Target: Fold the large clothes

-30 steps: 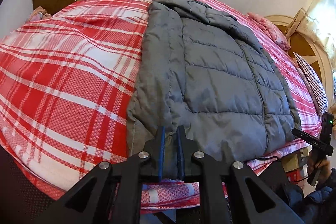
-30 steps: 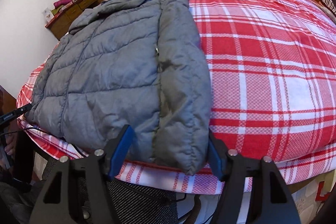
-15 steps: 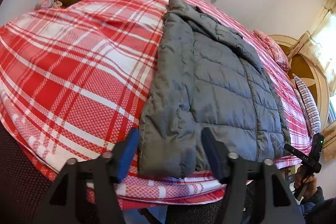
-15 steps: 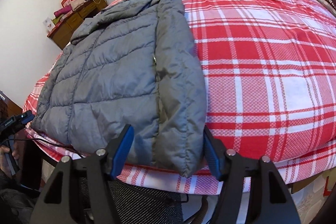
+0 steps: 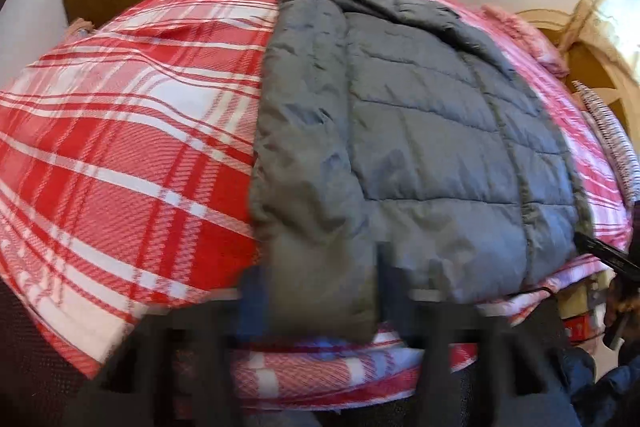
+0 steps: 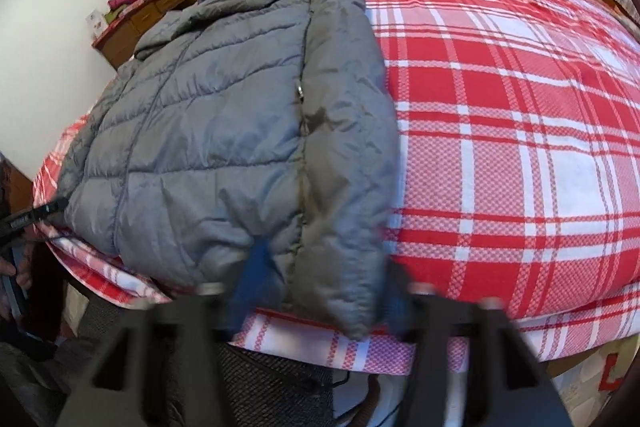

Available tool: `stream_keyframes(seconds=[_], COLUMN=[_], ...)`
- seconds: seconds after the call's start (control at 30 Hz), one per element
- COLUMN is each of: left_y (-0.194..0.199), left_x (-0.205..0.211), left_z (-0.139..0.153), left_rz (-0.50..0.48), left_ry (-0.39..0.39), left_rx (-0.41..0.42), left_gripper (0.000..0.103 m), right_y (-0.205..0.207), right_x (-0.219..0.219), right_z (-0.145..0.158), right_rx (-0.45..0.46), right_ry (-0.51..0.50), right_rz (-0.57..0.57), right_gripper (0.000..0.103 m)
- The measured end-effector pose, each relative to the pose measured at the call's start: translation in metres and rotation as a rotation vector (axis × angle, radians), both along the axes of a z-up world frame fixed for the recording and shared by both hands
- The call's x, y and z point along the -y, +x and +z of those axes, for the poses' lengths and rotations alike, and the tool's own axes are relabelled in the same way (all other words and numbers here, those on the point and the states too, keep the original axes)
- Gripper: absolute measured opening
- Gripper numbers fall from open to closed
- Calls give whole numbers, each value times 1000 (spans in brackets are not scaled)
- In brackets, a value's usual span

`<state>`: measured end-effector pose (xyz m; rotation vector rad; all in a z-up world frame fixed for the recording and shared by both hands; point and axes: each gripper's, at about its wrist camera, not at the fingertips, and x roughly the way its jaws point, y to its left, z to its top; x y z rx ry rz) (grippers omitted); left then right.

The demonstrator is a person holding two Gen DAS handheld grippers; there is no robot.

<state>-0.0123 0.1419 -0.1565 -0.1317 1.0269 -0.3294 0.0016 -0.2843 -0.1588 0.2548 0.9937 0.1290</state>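
Since a second ago the left gripper (image 5: 316, 291) has let go of the jacket hem and spread wide. One grey puffer jacket (image 5: 408, 147) lies flat on the plaid bed (image 5: 120, 147). Both grippers, the right gripper (image 6: 320, 291) included, gape empty, each straddling a hem corner.

Your left gripper (image 5: 316, 303) and your right gripper (image 6: 320, 291) are both spread wide with nothing pinched between the blue-padded fingers (image 6: 256, 267), each blurred low in its own view and pointing forward.
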Motion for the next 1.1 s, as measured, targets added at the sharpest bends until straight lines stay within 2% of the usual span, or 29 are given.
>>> stream_keyframes(seconds=[0.07, 0.1, 0.17, 0.23, 0.33, 0.57, 0.67, 0.8, 0.93, 1.1], left_y=[-3, -4, -9, -18, -27, -63, -73, -55, -5, 97], left_x=[-7, -9, -16, -23, -30, -43, -44, -35, -25, -12], left_z=[-1, 2, 13, 29, 53, 126, 161, 197, 218, 212], left_rz=[5, 4, -2, -19, -39, -105, -118, -107, -62, 67], left_ry=[-81, -104, -205, -288, -349, -487, -491, -468, -439, -388], left_rx=[-5, 0, 34, 86, 145, 334, 405, 460, 473, 453], left_gripper=[18, 16, 14, 14, 14, 14, 14, 14, 14, 14], right_y=[-2, -3, -8, -15, -27, -66, -81, -72, -27, 65], right_x=[2, 2, 2, 7, 14, 24, 34, 43, 46, 48], right_z=[5, 7, 16, 29, 53, 122, 162, 201, 227, 237], right_rx=[14, 20, 46, 90, 165, 330, 440, 545, 582, 570], right_ry=[34, 37, 61, 136, 220, 271, 315, 351, 320, 241], right_rz=[2, 8, 19, 16, 30, 66, 63, 38, 47, 4], right_gripper=[13, 12, 11, 11, 10, 10, 10, 10, 10, 10])
